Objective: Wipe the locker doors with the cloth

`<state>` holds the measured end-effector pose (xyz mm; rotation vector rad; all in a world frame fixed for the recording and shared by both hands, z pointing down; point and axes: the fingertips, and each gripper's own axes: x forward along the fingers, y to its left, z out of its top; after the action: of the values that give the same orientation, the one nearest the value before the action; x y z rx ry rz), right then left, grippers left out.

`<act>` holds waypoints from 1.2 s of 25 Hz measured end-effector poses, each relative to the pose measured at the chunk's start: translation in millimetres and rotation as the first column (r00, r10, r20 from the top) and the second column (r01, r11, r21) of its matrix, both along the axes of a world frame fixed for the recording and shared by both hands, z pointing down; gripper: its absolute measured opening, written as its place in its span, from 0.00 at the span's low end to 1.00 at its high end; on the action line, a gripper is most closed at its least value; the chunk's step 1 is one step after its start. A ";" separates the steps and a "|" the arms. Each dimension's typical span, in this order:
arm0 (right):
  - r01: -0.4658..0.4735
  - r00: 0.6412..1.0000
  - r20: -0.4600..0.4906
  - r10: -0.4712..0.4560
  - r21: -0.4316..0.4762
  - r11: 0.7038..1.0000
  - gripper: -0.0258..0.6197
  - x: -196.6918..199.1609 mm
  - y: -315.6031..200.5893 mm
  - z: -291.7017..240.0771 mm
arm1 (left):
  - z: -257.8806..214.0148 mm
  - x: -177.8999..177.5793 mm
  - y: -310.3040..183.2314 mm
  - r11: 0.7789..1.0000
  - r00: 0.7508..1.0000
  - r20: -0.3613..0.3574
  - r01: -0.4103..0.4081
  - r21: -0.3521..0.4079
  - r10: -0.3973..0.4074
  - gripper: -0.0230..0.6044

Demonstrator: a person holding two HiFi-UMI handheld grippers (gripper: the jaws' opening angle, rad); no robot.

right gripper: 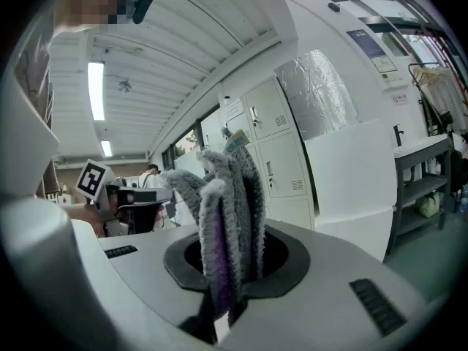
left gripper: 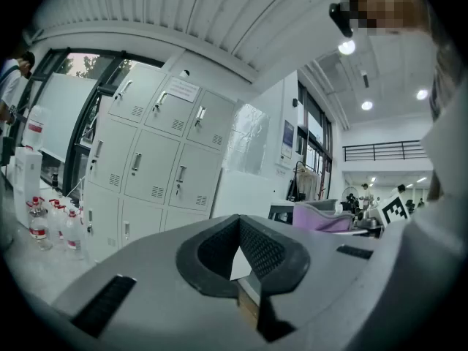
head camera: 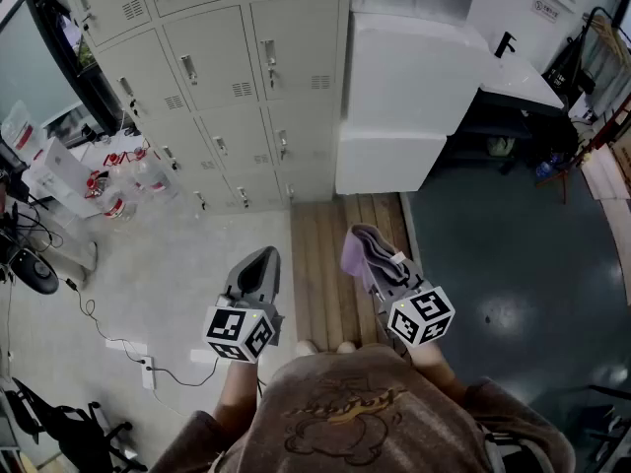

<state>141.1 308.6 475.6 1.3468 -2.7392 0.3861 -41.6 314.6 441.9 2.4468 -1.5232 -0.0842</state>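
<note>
**A:** What does the head view give?

**B:** A bank of pale grey metal locker doors (head camera: 229, 77). They are flat rectangles with small louvred vents and slim handles, well ahead of both tools. The left gripper (head camera: 260, 262) tapers to a grey point over the speckled pale floor (head camera: 187, 254). The right gripper (head camera: 373, 256) sits over a strip of wooden planks (head camera: 325, 264), and a lilac cloth (head camera: 355, 247) folds up out of its tip. Each tool carries a marker cube (head camera: 240, 332) of black-and-white squares. A boxy white cabinet (head camera: 404, 97) stands right of the lockers, and clear plastic bottles (head camera: 126, 180) cluster at the left.

**A:** And the left gripper view?

**B:** The left gripper (left gripper: 238, 221) has two dark pads, knurled like fine mesh. They meet at their tips and leave a triangular hollow behind them with nothing in it, so it is clenched and empty. The locker doors (left gripper: 157, 152) rise beyond, apart from it. The purple cloth (left gripper: 322, 216) shows at the right, in the other tool.

**A:** The right gripper view?

**B:** The right gripper (right gripper: 238, 269) is clamped on the cloth (right gripper: 223, 203). It is a thick, nubbly terry fabric, grey on its outer folds and purple within. It stands upright in several pleats from the rounded dark collar. Behind it are locker doors (right gripper: 278, 152), a crinkled silvery foil sheet (right gripper: 318, 93) and the smooth white cabinet (right gripper: 351, 181). The cloth is well apart from the doors.
</note>
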 end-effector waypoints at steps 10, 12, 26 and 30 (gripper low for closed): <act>-0.012 1.000 -0.006 0.012 0.017 1.000 0.12 -25.9 -1.9 3.4 | 4.2 -29.4 -4.9 1.000 1.000 0.003 -0.002 0.003 0.002 0.04; -0.027 1.000 -0.012 0.028 0.022 0.999 0.12 -29.8 -2.2 8.0 | 11.3 -35.8 -7.9 1.000 1.000 0.006 -0.006 0.001 0.006 0.04; -0.096 0.995 -0.026 0.097 0.041 0.994 0.12 -42.6 -78.4 11.9 | 15.0 -52.7 -87.2 0.999 0.999 -0.009 -0.031 0.015 0.032 0.04; -0.071 0.997 -0.028 0.072 0.042 0.997 0.12 -42.0 -125.0 13.1 | 16.0 -51.2 -131.5 1.000 1.000 -0.009 -0.019 0.018 0.019 0.04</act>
<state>99.1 183.6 488.8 1.4520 -2.6955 0.3128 -92.8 183.1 457.9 2.4713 -1.5012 -0.1064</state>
